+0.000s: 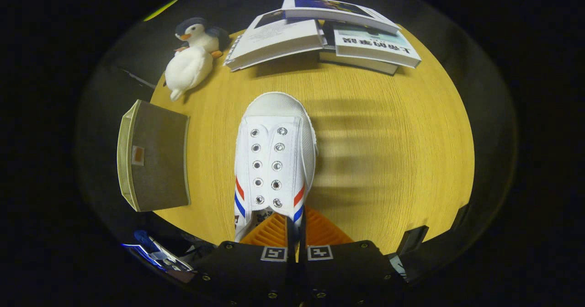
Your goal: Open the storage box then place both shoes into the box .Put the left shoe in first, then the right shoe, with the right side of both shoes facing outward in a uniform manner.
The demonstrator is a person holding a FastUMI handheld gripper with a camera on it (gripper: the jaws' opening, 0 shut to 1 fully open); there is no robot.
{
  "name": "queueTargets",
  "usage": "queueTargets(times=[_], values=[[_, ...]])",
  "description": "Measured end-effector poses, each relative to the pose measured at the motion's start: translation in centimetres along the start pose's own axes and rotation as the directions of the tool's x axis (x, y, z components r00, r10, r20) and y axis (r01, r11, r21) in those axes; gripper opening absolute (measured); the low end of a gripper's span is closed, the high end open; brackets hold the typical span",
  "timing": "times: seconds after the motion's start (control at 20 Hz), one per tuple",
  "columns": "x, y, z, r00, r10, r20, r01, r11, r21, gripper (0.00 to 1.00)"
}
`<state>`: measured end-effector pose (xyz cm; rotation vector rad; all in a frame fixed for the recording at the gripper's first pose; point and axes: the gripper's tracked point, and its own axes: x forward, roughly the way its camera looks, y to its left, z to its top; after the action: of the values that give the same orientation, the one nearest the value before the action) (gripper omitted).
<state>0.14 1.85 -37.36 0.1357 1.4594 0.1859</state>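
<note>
Item: shoe [274, 161]. White canvas sneaker with a rounded rubber toe cap, two rows of metal eyelets, no laces, and red and blue diagonal stripes on both sides near the heel end. It hangs toe-forward just ahead of the fingers [296, 238], which are drawn close together and clamped on the tongue or rear edge of the upper. It looks lifted clear of the surface, though this is not certain.

Item: storage box [153, 158]. Fabric-covered, soft-sided and rectangular, in grey-brown cloth with pale olive trim and a small tag on the facing panel. It sits at the surface's edge, to the left of the shoe and apart from it. Whether its lid is open cannot be told.

Item: surface [388, 161]. Round, yellow wood grain, matte.

Other: plush penguin [192, 55], white and fluffy with a dark head, lying beyond the box; stack of books [320, 35], glossy covers, fanned out at the far edge.

Step in hand, as judged: carrying one shoe toward the box; left or right cannot be told. The next move calls for swinging left over the box and turning the shoe so that its right side faces outward.
</note>
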Motion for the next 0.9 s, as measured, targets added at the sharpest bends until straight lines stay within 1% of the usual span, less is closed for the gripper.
queueTargets(times=[0.2, 0.35, 0.45, 0.55, 0.7, 0.9], values=[[-2.7, 4.2, 0.9, 0.999, 0.039, 0.036, -0.037, 0.997, -0.062, 0.02], [-4.0, 7.1, 1.4, 0.997, 0.06, 0.055, -0.052, 0.99, -0.133, 0.02], [-4.7, 9.4, 1.7, 0.994, 0.093, 0.054, -0.084, 0.983, -0.161, 0.02], [-5.4, 11.6, 1.8, 0.991, 0.122, 0.049, -0.111, 0.975, -0.19, 0.02], [-6.3, 14.9, 2.8, 0.989, 0.139, 0.058, -0.121, 0.961, -0.249, 0.02], [-7.1, 20.5, 4.2, 0.98, 0.187, 0.066, -0.156, 0.932, -0.327, 0.02]])
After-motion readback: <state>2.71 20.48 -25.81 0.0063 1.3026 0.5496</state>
